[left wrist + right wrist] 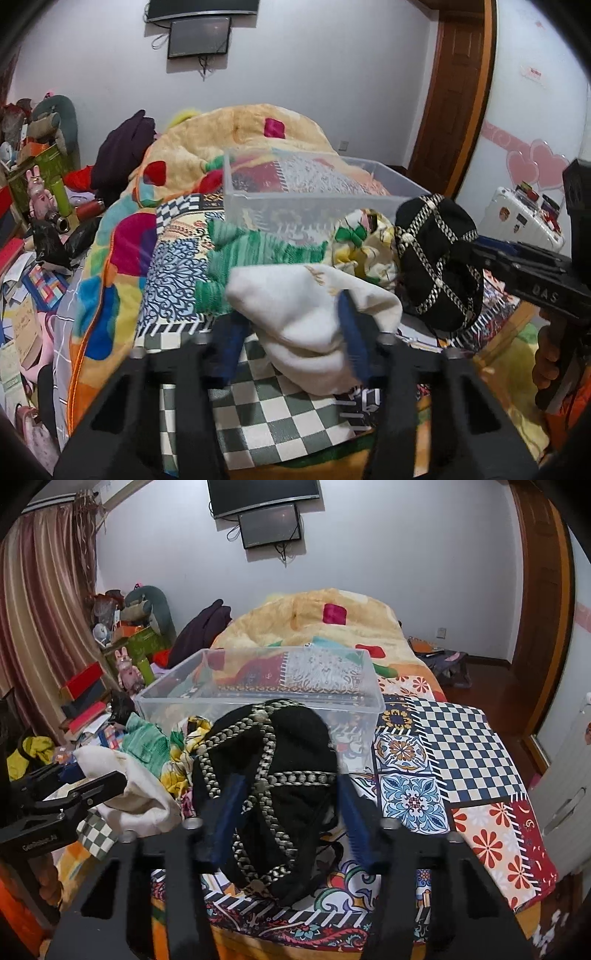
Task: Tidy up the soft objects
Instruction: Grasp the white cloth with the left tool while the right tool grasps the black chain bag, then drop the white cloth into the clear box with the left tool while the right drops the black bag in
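Both tongs are loaded: the left gripper (291,332) is clenched on a white cloth (314,317), the right gripper (288,812) grasping a black hat (266,786). Each bundle hangs just above the bedspread (461,738), with the clear bin (258,694) straight ahead of both. Trouble looks likeliest at the bin's near wall, where drooping fabric may snag or shove it.

Four soft items (314,314), one bin (317,199).
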### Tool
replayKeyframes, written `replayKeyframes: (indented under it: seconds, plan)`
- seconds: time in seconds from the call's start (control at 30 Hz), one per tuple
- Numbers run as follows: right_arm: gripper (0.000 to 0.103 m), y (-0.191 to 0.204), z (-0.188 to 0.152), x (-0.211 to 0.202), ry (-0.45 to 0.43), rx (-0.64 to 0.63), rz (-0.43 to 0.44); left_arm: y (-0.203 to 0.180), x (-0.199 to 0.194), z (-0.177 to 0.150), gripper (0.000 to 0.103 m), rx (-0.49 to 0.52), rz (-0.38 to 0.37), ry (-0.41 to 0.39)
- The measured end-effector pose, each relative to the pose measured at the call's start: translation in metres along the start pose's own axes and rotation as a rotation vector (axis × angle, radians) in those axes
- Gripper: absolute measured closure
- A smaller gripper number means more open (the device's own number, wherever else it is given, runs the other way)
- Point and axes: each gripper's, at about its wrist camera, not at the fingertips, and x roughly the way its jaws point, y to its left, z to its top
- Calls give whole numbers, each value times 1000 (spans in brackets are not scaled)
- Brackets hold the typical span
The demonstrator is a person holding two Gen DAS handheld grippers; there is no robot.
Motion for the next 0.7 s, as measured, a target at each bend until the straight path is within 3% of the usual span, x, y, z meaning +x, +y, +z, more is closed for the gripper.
replayKeyframes:
  seconds: [0.2,0.53,0.7]
  plan:
    - [87,1,1,-5,-35,-19,26,-2,-5,-2,86,13,-19,-3]
    - [89,8,15,-35,-131,-18,119,6,-42,16,92,-19,-34,-105]
    - [89,11,29,-48,-193,-29,114,6,-57,38,93,-12,-32,-177]
